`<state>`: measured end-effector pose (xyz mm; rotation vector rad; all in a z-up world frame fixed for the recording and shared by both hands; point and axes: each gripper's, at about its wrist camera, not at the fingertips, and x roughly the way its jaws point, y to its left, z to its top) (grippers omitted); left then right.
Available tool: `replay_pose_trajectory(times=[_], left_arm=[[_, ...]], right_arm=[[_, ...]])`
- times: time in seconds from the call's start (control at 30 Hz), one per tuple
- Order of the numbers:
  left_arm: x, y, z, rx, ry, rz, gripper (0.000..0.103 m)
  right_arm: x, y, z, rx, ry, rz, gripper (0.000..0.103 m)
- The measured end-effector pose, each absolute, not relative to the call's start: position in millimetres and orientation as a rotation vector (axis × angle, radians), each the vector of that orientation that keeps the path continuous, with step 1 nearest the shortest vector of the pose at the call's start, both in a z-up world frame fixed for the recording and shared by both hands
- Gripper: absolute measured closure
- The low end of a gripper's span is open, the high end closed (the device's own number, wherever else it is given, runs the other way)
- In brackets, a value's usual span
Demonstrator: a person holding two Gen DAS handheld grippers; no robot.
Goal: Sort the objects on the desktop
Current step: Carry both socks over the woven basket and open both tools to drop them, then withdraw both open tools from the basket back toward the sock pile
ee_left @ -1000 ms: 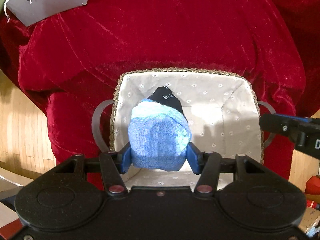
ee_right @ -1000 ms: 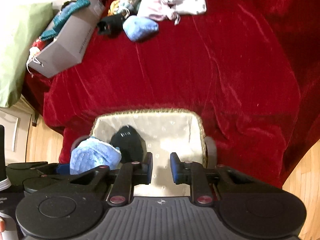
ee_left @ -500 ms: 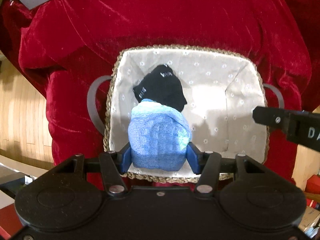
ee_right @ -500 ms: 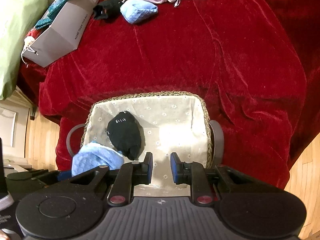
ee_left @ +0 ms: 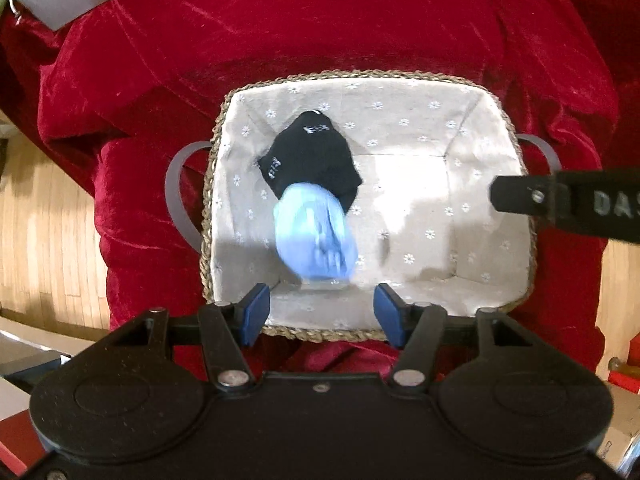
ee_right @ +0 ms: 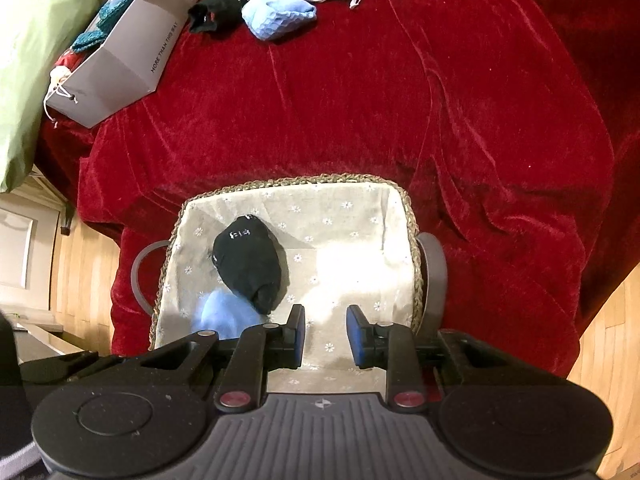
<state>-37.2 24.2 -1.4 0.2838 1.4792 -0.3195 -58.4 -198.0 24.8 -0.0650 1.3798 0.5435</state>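
The left gripper (ee_left: 318,308), jaws opening, has just released the blue sock bundle (ee_left: 316,236); it drops into the lined basket (ee_left: 516,152) against the black sock bundle (ee_left: 310,156). One more item sorted.

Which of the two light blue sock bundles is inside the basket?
The blurred light blue bundle beside the black sock bundle, within the basket. The other blue bundle lies far off on the red cloth among the clothes.

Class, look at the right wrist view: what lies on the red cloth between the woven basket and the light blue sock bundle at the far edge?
Nothing: between the basket and the blue bundle, the right wrist view shows only bare, wrinkled red velvet cloth.
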Motion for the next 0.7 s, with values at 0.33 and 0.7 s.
replay_pose_trajectory(times=[0.33, 0.7], left_arm=[[-40.0, 22.8, -7.0, 0.328, 1.511, -0.325, 0.041], [-40.6, 24.0, -11.5, 0.363, 1.525, -0.353, 0.036]], right_arm=[[-54.6, -200.7, 18.6, -0.062, 1.402, 0.535, 0.069], [-54.9, -194.6, 14.5, -0.091, 1.407, 0.54, 0.055]])
